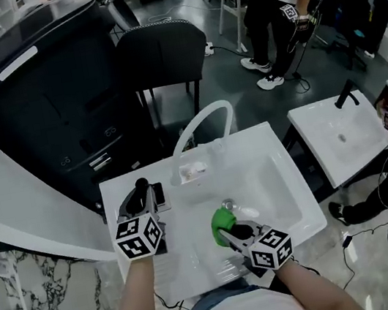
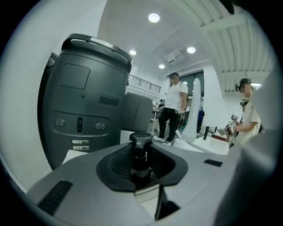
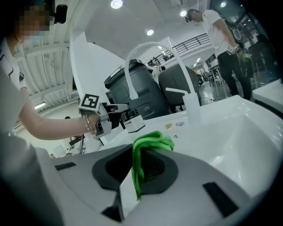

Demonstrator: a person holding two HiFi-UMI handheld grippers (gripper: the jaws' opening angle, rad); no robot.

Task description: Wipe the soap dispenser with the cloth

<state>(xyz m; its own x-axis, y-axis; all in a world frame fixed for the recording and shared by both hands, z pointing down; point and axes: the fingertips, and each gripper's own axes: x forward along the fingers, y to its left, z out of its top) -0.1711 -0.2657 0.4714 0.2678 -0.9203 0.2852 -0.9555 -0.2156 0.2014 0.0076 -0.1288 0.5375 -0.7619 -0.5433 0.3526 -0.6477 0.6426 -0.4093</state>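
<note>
Here the left gripper (image 1: 144, 198) has its jaws closed on the black soap dispenser (image 2: 140, 156), held over the left rim of the white sink (image 1: 282, 181). The right gripper (image 1: 228, 230) has its jaws clamped on the green cloth (image 3: 148, 145), above the basin. Only the head view shows the basin's drain (image 1: 226, 204). The right gripper view shows the held dispenser side-on.

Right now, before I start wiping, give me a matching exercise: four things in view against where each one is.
Things:
1. soap dispenser
2. green cloth
3. white faucet
4. black chair

Places:
A. on the floor behind the sink
B. between the right gripper's fingers
C. arching over the sink from its back rim
D. between the left gripper's fingers

Pairs: 1-D, 2-B, 3-C, 4-A
</note>
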